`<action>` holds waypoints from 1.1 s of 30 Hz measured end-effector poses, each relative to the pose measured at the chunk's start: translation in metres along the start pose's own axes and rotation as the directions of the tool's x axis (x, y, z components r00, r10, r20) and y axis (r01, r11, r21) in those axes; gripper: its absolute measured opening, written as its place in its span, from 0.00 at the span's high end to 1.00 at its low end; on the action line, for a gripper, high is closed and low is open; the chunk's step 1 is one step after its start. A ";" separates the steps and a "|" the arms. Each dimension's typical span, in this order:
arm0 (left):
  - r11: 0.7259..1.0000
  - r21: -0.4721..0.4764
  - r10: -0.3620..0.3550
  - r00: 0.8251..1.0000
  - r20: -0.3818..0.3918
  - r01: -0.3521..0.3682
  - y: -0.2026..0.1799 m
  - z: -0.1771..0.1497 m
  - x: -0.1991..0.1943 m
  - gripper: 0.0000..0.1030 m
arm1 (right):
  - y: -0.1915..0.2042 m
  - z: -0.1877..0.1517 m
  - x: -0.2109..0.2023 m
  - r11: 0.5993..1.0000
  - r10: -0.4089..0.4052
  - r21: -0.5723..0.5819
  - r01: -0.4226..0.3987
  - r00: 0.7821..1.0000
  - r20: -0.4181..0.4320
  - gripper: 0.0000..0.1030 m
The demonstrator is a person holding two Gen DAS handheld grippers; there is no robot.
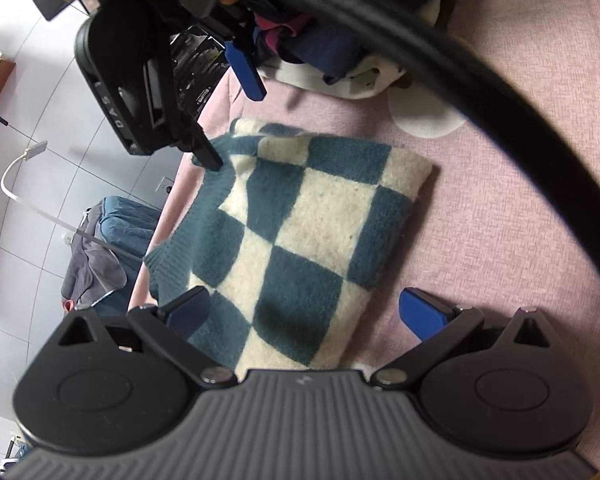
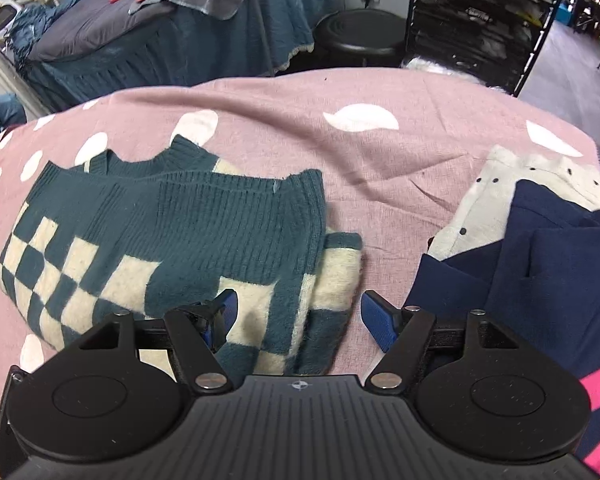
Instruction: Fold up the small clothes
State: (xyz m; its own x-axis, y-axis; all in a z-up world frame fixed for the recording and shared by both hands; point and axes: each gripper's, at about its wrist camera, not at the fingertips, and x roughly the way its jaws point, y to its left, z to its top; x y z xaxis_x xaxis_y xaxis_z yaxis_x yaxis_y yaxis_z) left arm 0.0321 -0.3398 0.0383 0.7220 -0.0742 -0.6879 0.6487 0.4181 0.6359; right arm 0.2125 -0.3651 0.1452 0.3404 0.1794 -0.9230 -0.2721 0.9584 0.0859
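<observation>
A teal and cream checkered knit sweater (image 1: pixel 300 216) lies folded on the pink dotted bedspread (image 1: pixel 500 208). My left gripper (image 1: pixel 304 312) is open just above its near end, one blue finger over the cloth, the other over the bedspread. My right gripper (image 1: pixel 228 104) shows in the left wrist view at the sweater's far corner, open, its lower finger touching the knit. In the right wrist view the sweater (image 2: pixel 172 232) lies folded with its ribbed hem on top, and the right gripper (image 2: pixel 298 312) is open over its edge.
A pile of clothes, navy (image 2: pixel 540 264) on white dotted cloth (image 2: pixel 484 208), lies right of the sweater; it also shows in the left wrist view (image 1: pixel 332 52). A black cable (image 1: pixel 500 92) arcs across the left wrist view. Beyond the bed stand a blue-covered bed (image 2: pixel 160 40), a black stool (image 2: pixel 360 36) and shelving (image 2: pixel 480 20).
</observation>
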 end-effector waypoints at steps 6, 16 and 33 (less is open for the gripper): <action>1.000 -0.015 -0.006 1.000 0.007 0.006 -0.001 0.001 -0.009 0.00 | -0.003 0.007 0.008 1.000 -0.002 -0.012 0.001 1.000 -0.022 0.00; 0.994 0.114 0.000 0.998 0.070 -0.007 -0.005 -0.001 -0.004 0.00 | -0.008 0.011 0.017 1.000 0.012 0.004 -0.012 0.998 -0.062 0.00; 0.993 0.059 -0.104 0.994 0.014 0.103 0.028 0.035 0.024 0.00 | -0.014 0.032 0.043 0.996 -0.030 0.081 0.044 0.985 -0.170 0.00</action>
State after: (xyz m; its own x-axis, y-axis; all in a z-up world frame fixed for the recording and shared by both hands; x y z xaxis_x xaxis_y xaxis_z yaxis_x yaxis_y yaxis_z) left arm 0.0762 -0.3614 0.0520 0.6536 -0.1301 -0.7456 0.7330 0.3539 0.5809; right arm 0.2597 -0.3634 0.1166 0.1902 0.1104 -0.9755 -0.1831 0.9802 0.0753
